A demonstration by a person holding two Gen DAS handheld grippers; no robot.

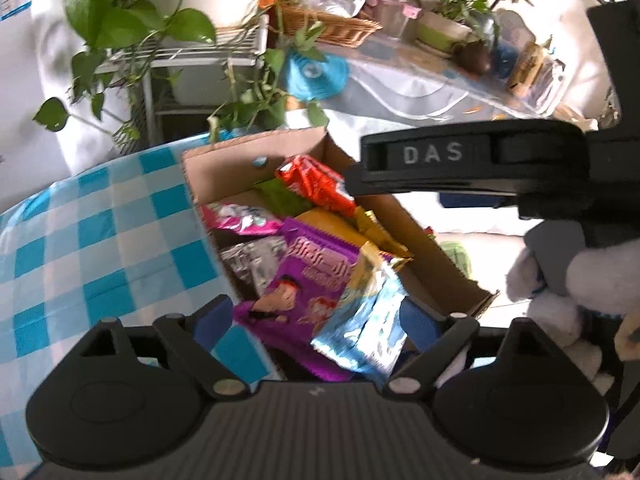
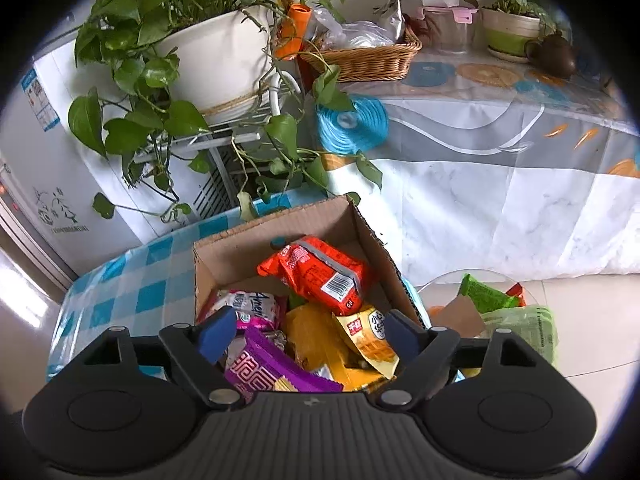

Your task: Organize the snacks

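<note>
Box [image 2: 224, 260] already full of snacks [image 2: 320, 276], both hand-held grippers, left [image 1: 316, 320] & right [image 2: 308, 332], open, empty; a few packs [image 2: 488, 296] still outside.

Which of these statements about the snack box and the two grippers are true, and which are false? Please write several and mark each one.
1. The cardboard box stands on a blue and white checked cloth. True.
2. The box is empty. False: it holds many snack packets.
3. An orange-red packet lies on top of the other snacks, toward the far end of the box. True.
4. The right gripper is clamped on the purple packet. False: its jaws stand open above the snacks.
5. The left gripper is shut. False: its jaws are apart, with the light blue packet between them.
</note>
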